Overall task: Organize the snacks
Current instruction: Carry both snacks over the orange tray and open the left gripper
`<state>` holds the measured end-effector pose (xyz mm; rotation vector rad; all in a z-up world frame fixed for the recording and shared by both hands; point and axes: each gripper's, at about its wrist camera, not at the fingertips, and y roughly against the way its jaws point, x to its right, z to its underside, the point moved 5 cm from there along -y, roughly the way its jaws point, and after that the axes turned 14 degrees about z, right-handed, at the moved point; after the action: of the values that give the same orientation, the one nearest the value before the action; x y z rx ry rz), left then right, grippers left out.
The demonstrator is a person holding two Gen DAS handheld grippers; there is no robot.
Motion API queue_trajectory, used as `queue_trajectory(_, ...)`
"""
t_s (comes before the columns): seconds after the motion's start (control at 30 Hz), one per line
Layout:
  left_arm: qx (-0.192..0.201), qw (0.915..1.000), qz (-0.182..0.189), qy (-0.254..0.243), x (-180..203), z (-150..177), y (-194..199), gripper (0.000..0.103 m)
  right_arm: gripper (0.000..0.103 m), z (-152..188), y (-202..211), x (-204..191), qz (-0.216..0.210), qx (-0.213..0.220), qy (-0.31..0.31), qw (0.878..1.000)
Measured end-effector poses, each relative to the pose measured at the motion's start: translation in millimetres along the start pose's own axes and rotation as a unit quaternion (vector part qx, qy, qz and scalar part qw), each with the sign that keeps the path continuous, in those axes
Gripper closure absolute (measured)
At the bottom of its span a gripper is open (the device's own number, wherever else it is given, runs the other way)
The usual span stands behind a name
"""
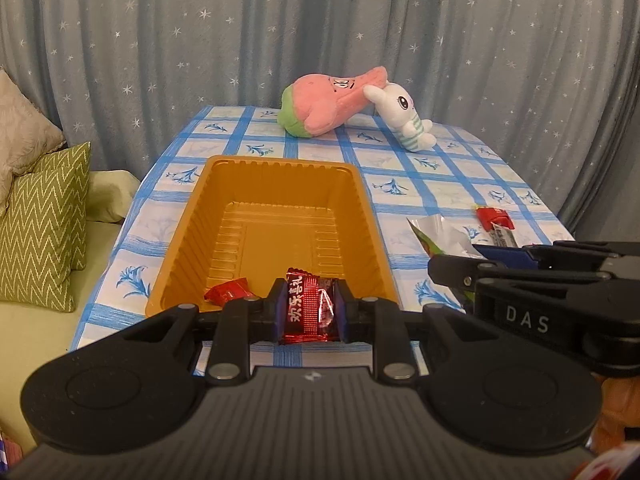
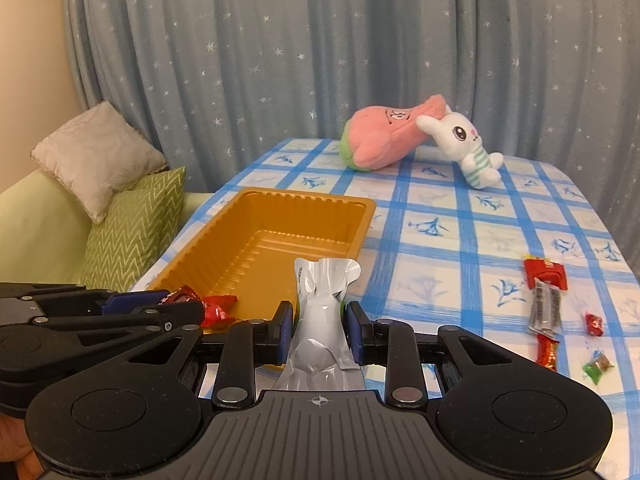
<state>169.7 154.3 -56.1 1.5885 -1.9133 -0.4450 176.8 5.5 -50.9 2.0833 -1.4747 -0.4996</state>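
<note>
From the left wrist, the left gripper (image 1: 308, 308) is clamped across the middle of a red foil candy (image 1: 307, 307), light and crinkly, just above the near rim of the ribbed orange plastic tray (image 1: 280, 204). From the right wrist, the right gripper (image 2: 318, 330) pinches a silver pouch (image 2: 323, 320) at its waist; it looks slick, soft and crushable, hanging by the tray's near corner.

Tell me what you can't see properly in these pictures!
- Silver packet, right wrist view: its lower end is hidden behind the right gripper, and its printed front faces away.
- Red candy, left wrist view: the left gripper covers its sides.
- Small snacks on the tablecloth, right wrist view: the green one is too small to read.
- Orange tray, left wrist view: its near wall is hidden by the gripper.
</note>
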Motion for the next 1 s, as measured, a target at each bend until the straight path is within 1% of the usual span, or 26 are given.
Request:
queue_trajectory(0.43, -0.007, 0.9999, -0.015, 0.001, -47.1, -19.3, -34.8, 0.081, 0.074, -12.7, -43.5, -9.7, -0.005, -0.015, 0.001, 1.0)
queue_trajectory(0.53, -0.008, 0.9998, -0.017, -0.005, -53.2, -23.4, -44.4, 0.081, 0.074, -14.2, -52.3, -10.3, -0.007, -0.019, -0.001, 1.0)
queue_trajectory(0.63, -0.01, 0.9999, -0.012, -0.004, -55.3, -24.7, -54.7, 0.081, 0.074, -15.1, -59.2, -7.9, -0.006, -0.022, -0.009, 1.0)
queue_trajectory(0.73, -0.013, 0.9999, -0.004, 0.0, -58.1, -24.3, -63.5, 0.077, 0.074, -15.4, -64.6, -5.0, -0.004, -0.025, -0.013, 1.0)
queue_trajectory(0.77, -0.015, 0.9999, -0.006, 0.002, -59.6, -24.3, -64.6, 0.07, 0.074, -15.4, -65.6, -4.5, -0.004, -0.026, -0.013, 1.0)
queue_trajectory(0.8, -0.012, 0.9999, -0.01, 0.004, -61.5, -24.3, -63.4, 0.068, 0.074, -14.9, -66.2, -3.6, -0.004, -0.026, -0.014, 1.0)
queue_trajectory(0.87, -0.007, 0.9998, -0.013, 0.014, -65.5, -23.9, -59.6, 0.068, 0.074, -14.1, -66.6, -1.9, -0.005, -0.026, -0.015, 1.0)
queue_trajectory(1.0, -0.004, 0.9995, -0.025, 0.02, -71.2, -21.4, -50.3, 0.063, 0.074, -11.3, -69.3, -2.0, -0.01, -0.032, -0.022, 0.999)
